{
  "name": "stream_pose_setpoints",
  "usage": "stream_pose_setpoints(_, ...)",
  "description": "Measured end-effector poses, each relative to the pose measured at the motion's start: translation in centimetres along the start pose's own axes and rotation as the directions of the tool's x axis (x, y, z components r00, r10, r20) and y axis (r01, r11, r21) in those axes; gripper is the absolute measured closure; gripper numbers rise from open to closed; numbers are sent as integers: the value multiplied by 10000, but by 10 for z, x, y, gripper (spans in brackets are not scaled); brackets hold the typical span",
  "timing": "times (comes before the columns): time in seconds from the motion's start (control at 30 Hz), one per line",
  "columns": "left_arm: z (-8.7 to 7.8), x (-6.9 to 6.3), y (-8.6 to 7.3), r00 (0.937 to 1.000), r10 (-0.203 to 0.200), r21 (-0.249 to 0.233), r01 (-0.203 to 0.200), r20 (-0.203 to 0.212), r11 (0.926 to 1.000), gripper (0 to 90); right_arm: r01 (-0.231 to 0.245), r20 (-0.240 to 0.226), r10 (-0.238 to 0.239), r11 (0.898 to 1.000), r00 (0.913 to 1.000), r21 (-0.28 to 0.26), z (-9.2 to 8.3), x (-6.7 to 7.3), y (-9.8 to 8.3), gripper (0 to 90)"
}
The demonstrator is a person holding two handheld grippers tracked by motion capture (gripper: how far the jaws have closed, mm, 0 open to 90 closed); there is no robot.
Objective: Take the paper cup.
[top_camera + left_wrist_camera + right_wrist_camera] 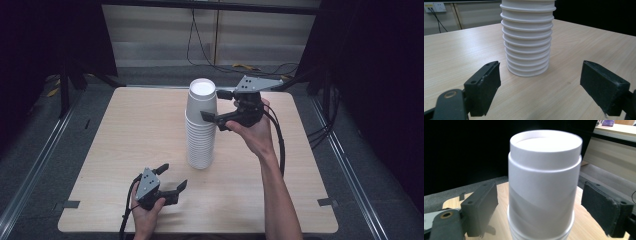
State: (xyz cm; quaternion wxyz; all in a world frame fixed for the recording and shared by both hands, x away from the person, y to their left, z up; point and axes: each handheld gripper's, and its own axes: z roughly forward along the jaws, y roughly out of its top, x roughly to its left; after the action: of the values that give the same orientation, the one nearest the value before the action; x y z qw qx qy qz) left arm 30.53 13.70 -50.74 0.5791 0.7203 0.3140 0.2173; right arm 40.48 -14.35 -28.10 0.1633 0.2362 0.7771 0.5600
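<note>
High view first, at the left: the left gripper (172, 177) is held low near the table's (115, 150) near edge, its jaws spread wide with nothing between them. It is well apart from the stack of white paper cups (201, 125), which stands upside down near the table's middle. In the left gripper view the stack's ribbed rims (527, 42) are seen ahead of the open jaws, so the base is left unsteadied. Should the stack be tugged from above, it could be tipped or dragged across the wood.

Farther right, the right gripper (216, 106) is held at the top of the stack, its jaws wide on either side of the uppermost cup (544, 177); no contact is apparent. A crushed wall is risked if the jaws are closed hard, since thin paper is judged to give easily. If the grip is taken too low, the cup beneath could be caught too and several lifted together.
</note>
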Motion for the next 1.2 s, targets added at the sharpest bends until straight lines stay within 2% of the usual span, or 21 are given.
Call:
stream_pose_setpoints(0.1, 0, 0, 0, 10000, 74, 59, -74, 12, 10000, 163, 23, -86, -23, 10000, 10000, -1, 0, -1, 3, 136)
stream_pose_setpoints(0.37, 0, 1, 0, 10000, -17, 32, 17, -1, 10000, 164, 47, -257, -35, 9989, 9997, 476, 2, -5, 18, 138)
stream_pose_setpoints(0.53, 0, 1, 0, 10000, -1, 40, 1, -13, 10000, 164, 123, -371, -92, 9962, 9993, 859, 9, -8, 24, 137)
stream_pose_setpoints(0.63, 0, 1, 0, 10000, -71, 37, 72, -32, 10000, 164, 240, -282, -212, 9941, 9994, 1053, 14, -8, 27, 138)
stream_pose_setpoints(0.73, 0, 1, 0, 10000, -55, 47, 55, -26, 10000, 164, 217, -303, -189, 9953, 9994, 945, 15, -9, 30, 139)
stream_pose_setpoints(0.8, 0, 1, 0, 10000, -63, 37, 63, -32, 10000, 164, 245, -444, -193, 9925, 9988, 1196, 19, -10, 33, 142)
stream_pose_setpoints(0.9, 0, 2, 0, 10000, -21, 51, 21, 3, 10000, 163, 205, -526, -126, 9881, 9985, 1525, 26, -11, 34, 144)
stream_pose_setpoints(1.03, -1, 2, 0, 10000, -32, 14, 32, -13, 10000, 163, 209, -657, -99, 9855, 9978, 1686, 33, -12, 32, 161)
stream_pose_setpoints(1.2, -1, 2, 0, 10000, -57, 11, 57, 1, 10000, 164, 159, -708, -41, 9857, 9975, 1675, 34, -12, 32, 186)
